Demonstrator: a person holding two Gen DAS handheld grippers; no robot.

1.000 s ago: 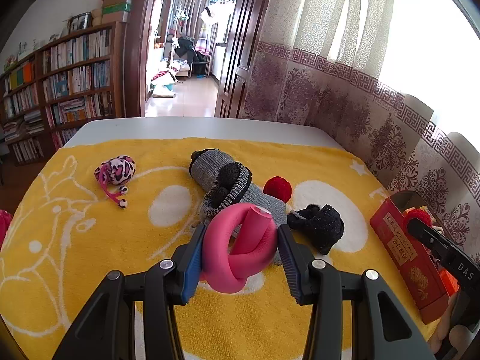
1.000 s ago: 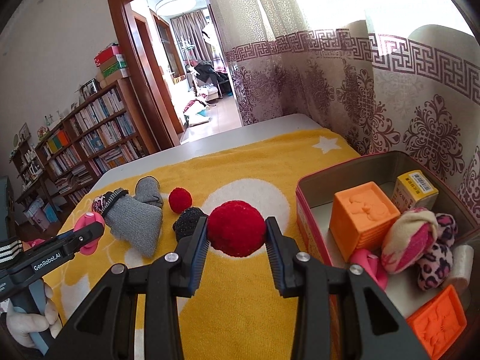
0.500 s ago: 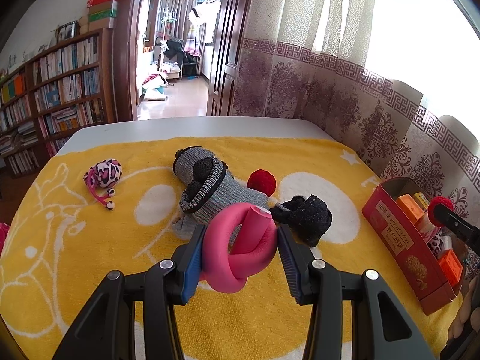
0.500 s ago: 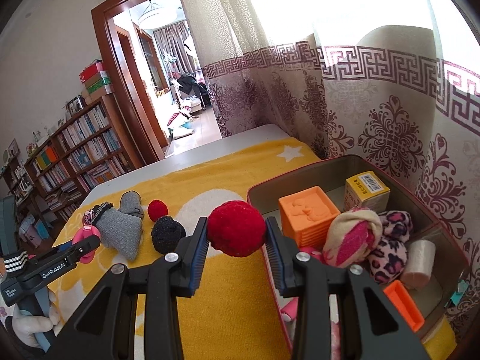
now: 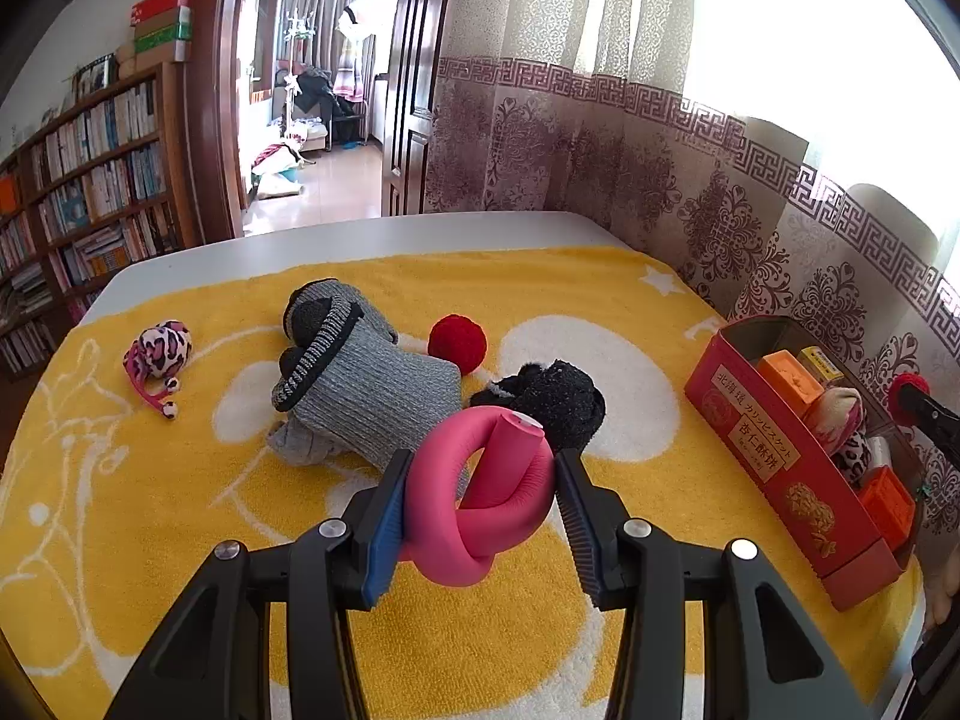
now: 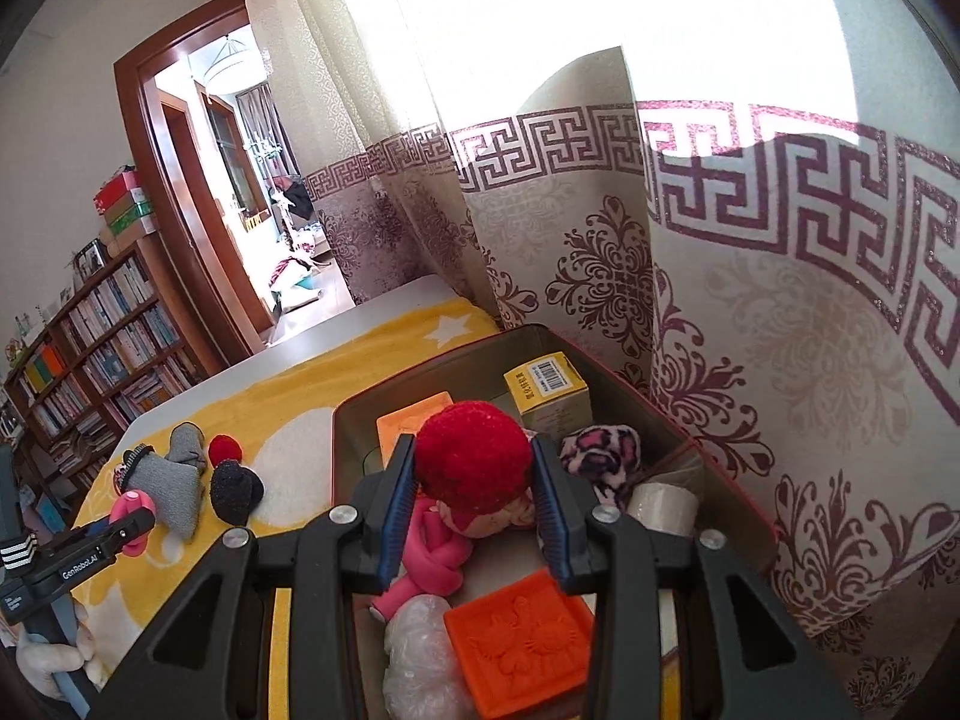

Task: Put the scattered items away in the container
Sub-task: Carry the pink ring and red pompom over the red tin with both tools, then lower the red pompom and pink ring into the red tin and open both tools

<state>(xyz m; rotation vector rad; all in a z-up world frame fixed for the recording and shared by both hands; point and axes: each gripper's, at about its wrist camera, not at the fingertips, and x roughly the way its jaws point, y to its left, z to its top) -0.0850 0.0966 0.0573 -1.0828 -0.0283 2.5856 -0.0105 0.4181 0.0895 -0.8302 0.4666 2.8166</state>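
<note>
The right gripper (image 6: 474,495) is clamped on a red pompom (image 6: 474,456), hanging over the open red tin (image 6: 735,483) at the towel's right edge, beside the curtain (image 6: 690,276). Beneath it the tin is crowded: an orange block (image 6: 519,639) nearest, a wad of clear plastic (image 6: 420,654), a pink knotted tube (image 6: 435,552), a tape roll (image 6: 663,507), a leopard-print scrunchie (image 6: 603,456) and a yellow box (image 6: 549,390) at the far wall.

The left gripper (image 5: 480,495) is closed on a pink foam knot (image 5: 486,495) above the yellow towel (image 5: 180,510). Bare towel lies between it and the tin's near wall. Just beyond the knot sit a black woolly bundle (image 5: 552,399) and a grey knitted sock (image 5: 360,384), touching each other, with a second red pompom (image 5: 457,343) behind them. A leopard-print hair tie (image 5: 157,354) lies apart to the left, near the towel's edge. Past the towel a strip of white table (image 5: 360,237) runs to the far rim.
</note>
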